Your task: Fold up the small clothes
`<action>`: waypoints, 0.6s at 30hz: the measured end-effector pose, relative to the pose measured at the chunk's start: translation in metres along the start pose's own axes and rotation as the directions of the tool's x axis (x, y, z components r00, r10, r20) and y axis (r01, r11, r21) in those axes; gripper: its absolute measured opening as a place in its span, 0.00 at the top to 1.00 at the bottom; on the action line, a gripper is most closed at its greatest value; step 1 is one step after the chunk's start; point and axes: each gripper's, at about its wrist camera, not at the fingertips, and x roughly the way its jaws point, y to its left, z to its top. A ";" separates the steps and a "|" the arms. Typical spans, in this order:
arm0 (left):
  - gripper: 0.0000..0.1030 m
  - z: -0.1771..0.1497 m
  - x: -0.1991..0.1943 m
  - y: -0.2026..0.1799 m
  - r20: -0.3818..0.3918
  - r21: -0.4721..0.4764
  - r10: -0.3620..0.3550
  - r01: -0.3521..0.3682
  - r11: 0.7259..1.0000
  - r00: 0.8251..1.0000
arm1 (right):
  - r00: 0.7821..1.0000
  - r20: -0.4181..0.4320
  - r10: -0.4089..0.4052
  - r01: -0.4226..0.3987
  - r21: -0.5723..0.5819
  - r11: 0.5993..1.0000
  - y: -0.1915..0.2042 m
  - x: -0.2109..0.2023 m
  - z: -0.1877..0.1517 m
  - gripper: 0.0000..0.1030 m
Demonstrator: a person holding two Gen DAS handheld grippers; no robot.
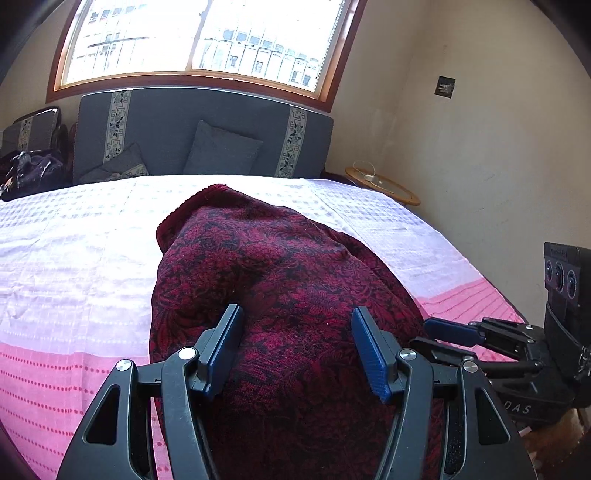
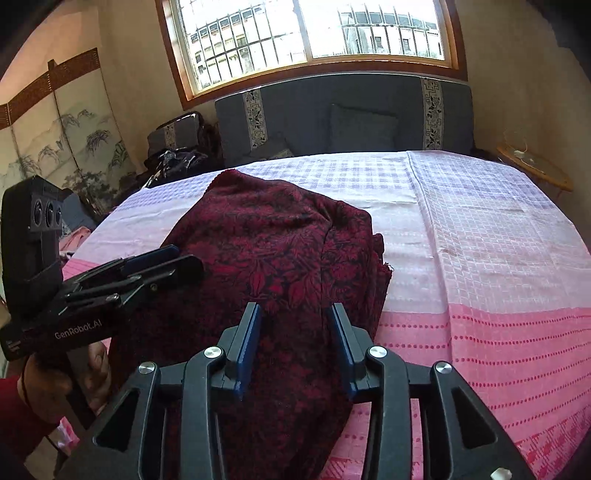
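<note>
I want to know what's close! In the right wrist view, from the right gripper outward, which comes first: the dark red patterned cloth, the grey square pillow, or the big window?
1. Dark red patterned cloth, right under the fingers.
2. Grey square pillow, against the headboard across the bed.
3. Big window, on the far wall, above.

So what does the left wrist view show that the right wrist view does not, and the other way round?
Only the left wrist view: the dark square plate on the side wall, and the right gripper seen from the side.

Only the right wrist view: the painted folding screen, the left gripper from the side, and the hand holding it.

Both: the dark red patterned garment on the pink and white bedspread, the grey headboard, the window and the round side table. Each view's own jaws stand apart over the garment.
</note>
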 end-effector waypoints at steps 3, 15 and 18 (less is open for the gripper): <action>0.37 -0.004 -0.008 0.000 0.014 0.008 0.030 -0.030 1.000 0.999 | 1.000 -0.012 -0.004 0.004 0.034 0.999 -0.005 0.007 -0.009 0.62; 0.17 -0.018 -0.043 -0.006 0.110 0.116 0.220 -0.233 0.966 0.969 | 0.999 0.033 -0.033 0.032 0.028 0.999 0.000 0.011 -0.022 0.60; 0.14 -0.020 -0.049 -0.006 0.121 0.135 0.245 -0.261 0.956 0.962 | 0.998 0.045 -0.043 0.042 0.029 0.999 0.003 0.009 -0.026 0.58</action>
